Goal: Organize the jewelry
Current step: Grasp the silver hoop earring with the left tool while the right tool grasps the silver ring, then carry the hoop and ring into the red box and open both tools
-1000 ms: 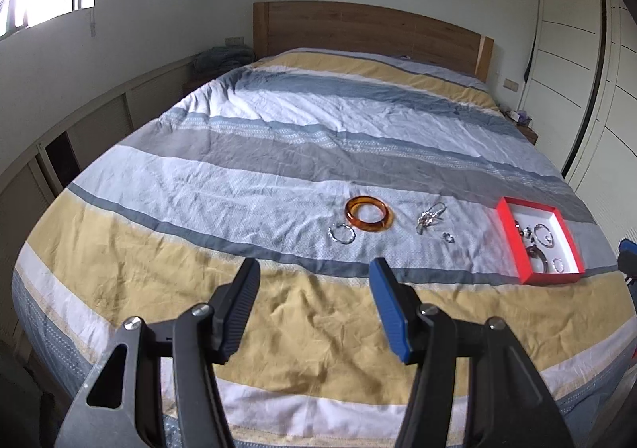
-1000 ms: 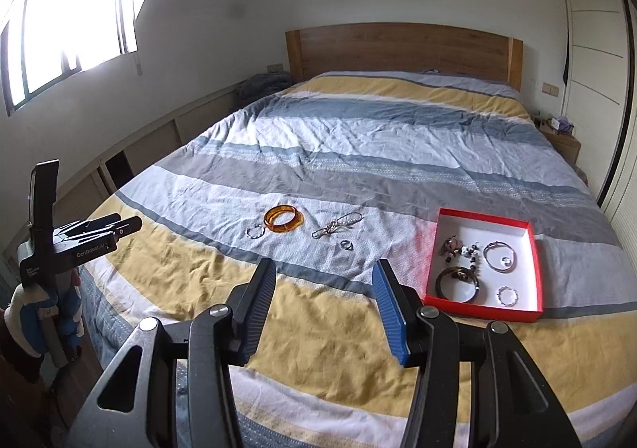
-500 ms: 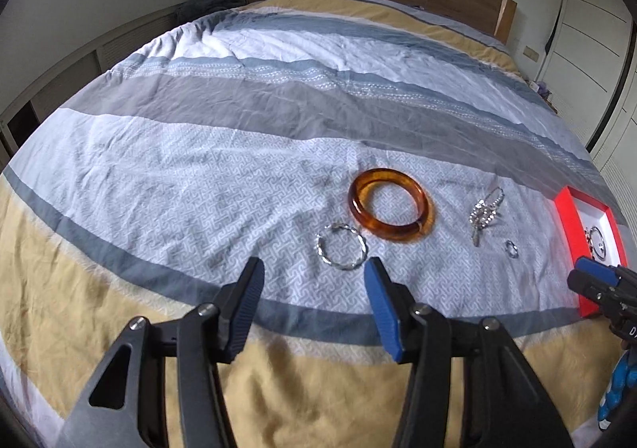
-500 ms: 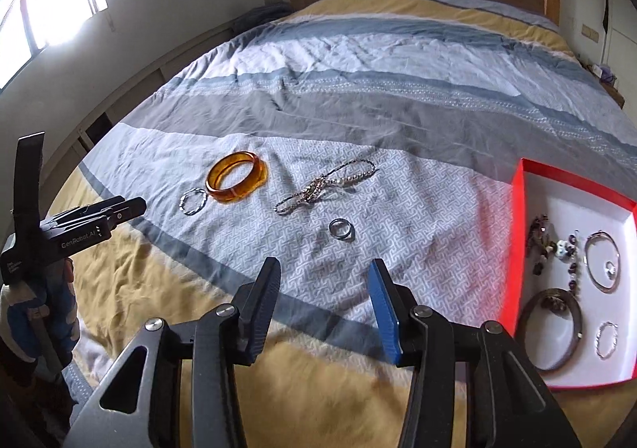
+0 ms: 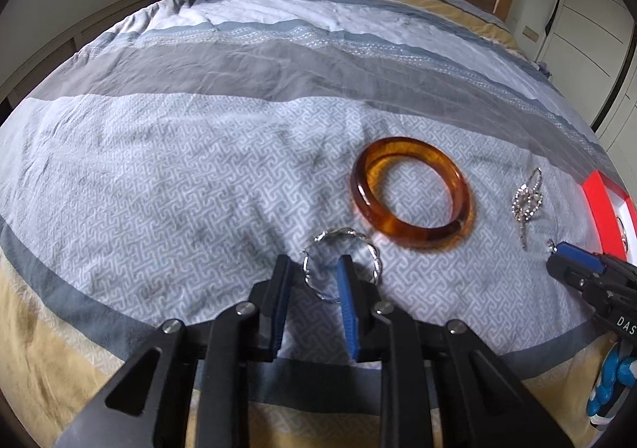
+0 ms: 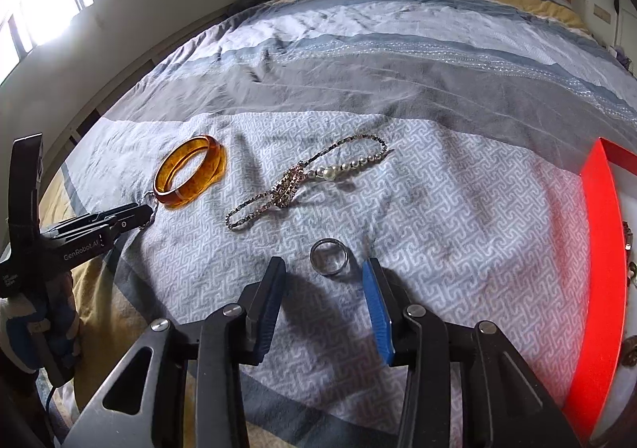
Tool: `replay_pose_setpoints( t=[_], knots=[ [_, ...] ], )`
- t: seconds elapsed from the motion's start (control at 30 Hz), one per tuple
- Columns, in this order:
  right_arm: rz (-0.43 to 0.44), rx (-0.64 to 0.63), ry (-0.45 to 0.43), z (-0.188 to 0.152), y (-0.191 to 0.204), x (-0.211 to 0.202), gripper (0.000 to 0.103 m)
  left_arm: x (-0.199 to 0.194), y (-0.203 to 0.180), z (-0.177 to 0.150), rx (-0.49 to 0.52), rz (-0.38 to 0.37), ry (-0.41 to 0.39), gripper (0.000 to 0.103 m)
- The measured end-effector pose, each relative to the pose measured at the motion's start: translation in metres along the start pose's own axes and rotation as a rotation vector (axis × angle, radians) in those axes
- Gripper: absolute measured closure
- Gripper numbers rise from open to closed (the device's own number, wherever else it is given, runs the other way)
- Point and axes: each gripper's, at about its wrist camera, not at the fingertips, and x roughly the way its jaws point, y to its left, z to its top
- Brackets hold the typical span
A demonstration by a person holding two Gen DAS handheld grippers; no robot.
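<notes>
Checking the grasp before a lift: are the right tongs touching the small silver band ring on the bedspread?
Apart. The right wrist view shows bedspread between both open fingers of the right tongs and the small silver band ring.

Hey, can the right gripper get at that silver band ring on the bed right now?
Probably yes. The right gripper is open, with the silver band ring lying flat on the bedspread just ahead of its fingertips. Nothing sits between them; the beaded necklace lies farther off.
</notes>
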Motion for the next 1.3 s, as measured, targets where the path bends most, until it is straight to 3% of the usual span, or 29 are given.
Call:
replay_pose_setpoints(
  t=[0.07, 0.13, 0.4, 0.83, 1.03, 1.3],
  knots=[
    [0.002, -0.001, -0.004, 0.001, 0.001, 0.004, 0.072, 0.001, -0.002, 0.000, 0.013, -0.006, -0.003, 0.095],
    [0.016, -0.002, -0.003, 0.003, 0.000, 0.008, 0.083, 0.000, -0.005, 0.000, 0.026, -0.004, -0.007, 0.098],
    [0.033, 0.003, -0.019, 0.002, 0.004, -0.007, 0.083, -0.020, -0.009, -0.003, 0.039, 0.001, -0.017, 0.099],
    [0.021, -0.008, -0.110, -0.022, 0.028, -0.120, 0.083, -0.116, -0.029, -0.019, 0.103, -0.018, -0.087, 0.099],
    [-0.041, 0.015, -0.172, -0.038, 0.006, -0.176, 0.083, -0.141, -0.074, -0.019, 0.153, -0.076, -0.116, 0.099],
    [-0.190, 0.077, -0.176, -0.060, -0.081, -0.221, 0.083, -0.137, -0.187, -0.013, 0.271, -0.212, -0.117, 0.099]
  ],
)
